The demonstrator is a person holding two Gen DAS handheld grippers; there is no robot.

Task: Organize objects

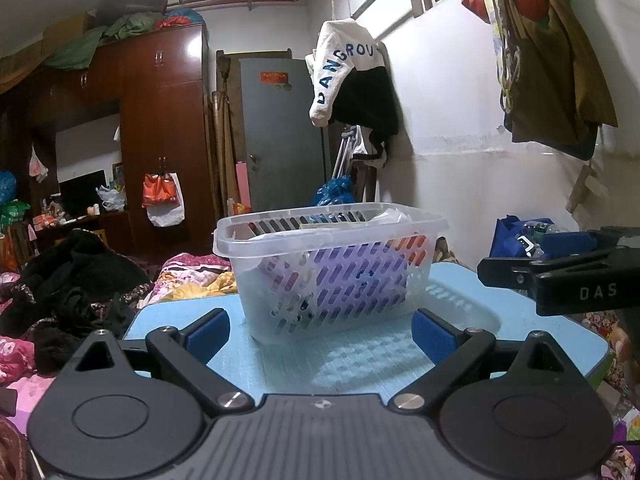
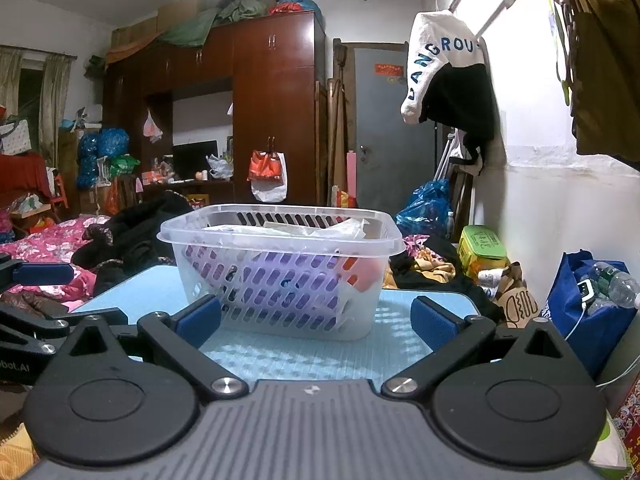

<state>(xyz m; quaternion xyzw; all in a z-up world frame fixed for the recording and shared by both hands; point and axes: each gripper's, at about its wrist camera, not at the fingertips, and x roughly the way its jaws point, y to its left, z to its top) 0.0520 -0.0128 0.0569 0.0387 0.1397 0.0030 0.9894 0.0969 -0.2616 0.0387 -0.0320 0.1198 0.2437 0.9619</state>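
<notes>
A clear slotted plastic basket (image 1: 332, 268) stands on a light blue table (image 1: 360, 364). It holds a purple packet (image 1: 360, 276), an orange item and white wrapped things. It also shows in the right wrist view (image 2: 280, 276) on the same table (image 2: 320, 356). My left gripper (image 1: 322, 332) is open and empty, just in front of the basket, fingers wider than its base. My right gripper (image 2: 316, 320) is open and empty, also just in front of it. The right gripper shows at the right edge of the left wrist view (image 1: 560, 276).
A bed with pink floral bedding (image 2: 52, 244) and black clothes (image 1: 72, 280) lies left of the table. A blue bag with bottles (image 2: 592, 304) and a green box (image 2: 482, 248) stand right, by the white wall. A wardrobe (image 2: 272, 112) and grey door (image 2: 392, 132) stand behind.
</notes>
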